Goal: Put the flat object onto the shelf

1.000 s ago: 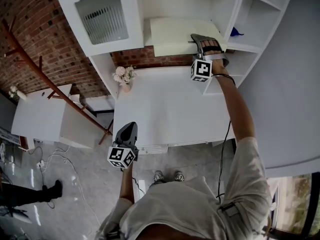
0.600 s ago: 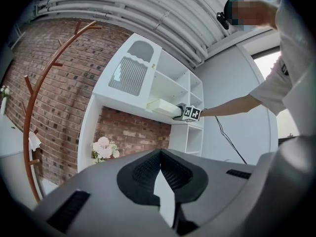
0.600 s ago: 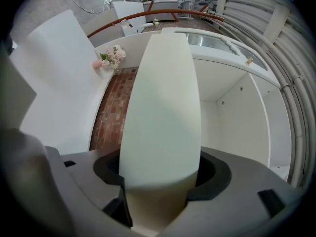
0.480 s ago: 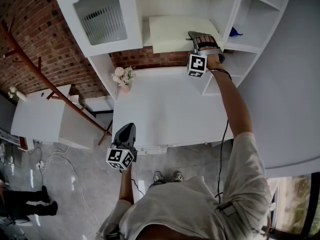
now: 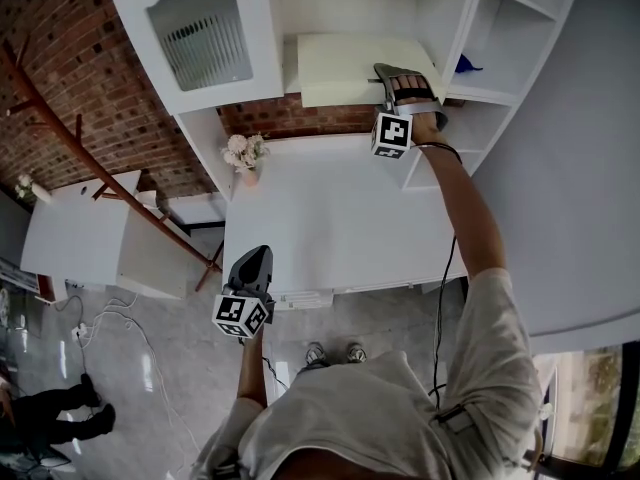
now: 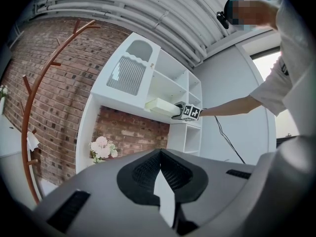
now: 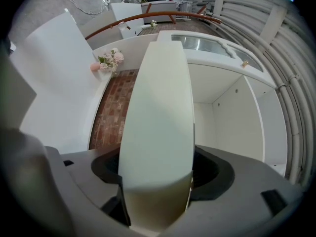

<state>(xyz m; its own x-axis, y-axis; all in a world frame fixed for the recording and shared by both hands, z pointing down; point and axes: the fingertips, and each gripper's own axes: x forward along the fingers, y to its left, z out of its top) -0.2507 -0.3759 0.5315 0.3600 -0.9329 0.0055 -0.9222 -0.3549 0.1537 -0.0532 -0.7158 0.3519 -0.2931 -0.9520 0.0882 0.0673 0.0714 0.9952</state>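
The flat object (image 5: 350, 66) is a pale cream board lying level on the lower shelf of the white shelf unit (image 5: 455, 23). My right gripper (image 5: 386, 72) reaches level to the board's right end. In the right gripper view the board (image 7: 158, 107) runs straight out between the jaws. Those jaws have just been opening, and a thin gap shows along the board's right side. My left gripper (image 5: 255, 256) hangs low at the table's front edge, shut and empty, its tips (image 6: 160, 153) meeting. From there the board (image 6: 160, 104) shows far off on the shelf.
A white table (image 5: 320, 218) stands under the shelf unit against a brick wall. A small vase of flowers (image 5: 247, 151) sits at the table's back left. A blue thing (image 5: 465, 65) lies in the right compartment. A wooden coat rack (image 5: 90, 158) stands left, with a person's legs (image 5: 50, 423) beyond.
The right gripper and the board's end sit slightly higher and further left in the head view. The person on the floor at lower left has shifted left. The left gripper has kept still.
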